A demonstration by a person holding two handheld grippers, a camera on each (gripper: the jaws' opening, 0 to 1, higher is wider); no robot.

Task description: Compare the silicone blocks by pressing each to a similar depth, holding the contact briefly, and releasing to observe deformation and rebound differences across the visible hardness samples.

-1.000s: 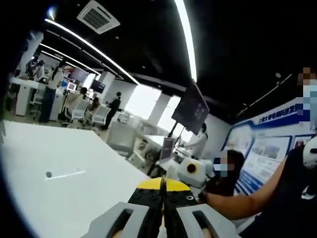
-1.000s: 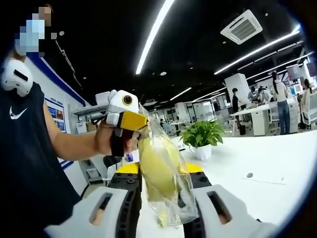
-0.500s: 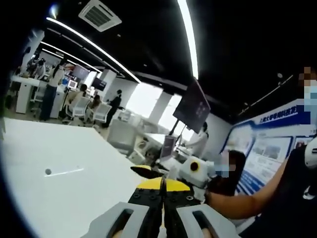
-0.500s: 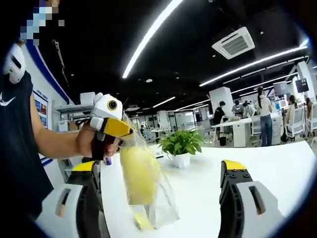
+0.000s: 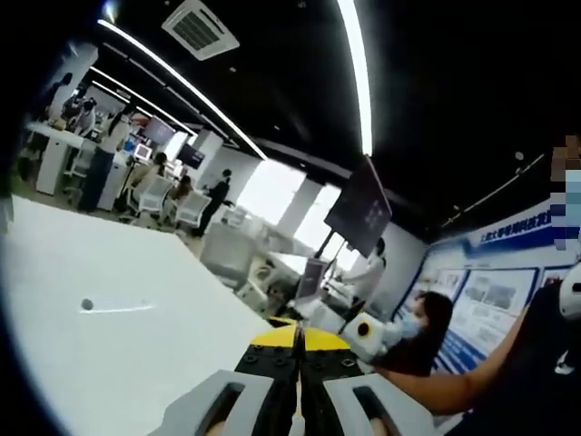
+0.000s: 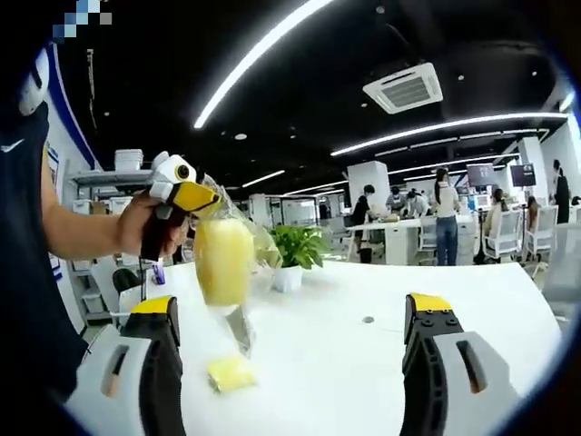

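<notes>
While the left gripper point(image 6: 195, 198) is pinching the top of a clear bag point(image 6: 227, 263) with a yellow block inside, the right gripper point(image 6: 289, 320) is standing wide open. Another yellow piece point(image 6: 231, 372) is lying on the white table point(image 6: 363, 363).

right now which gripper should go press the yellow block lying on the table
Right. The right gripper is open with the yellow block on the table between its jaws; the left gripper is shut on the clear bag.
</notes>
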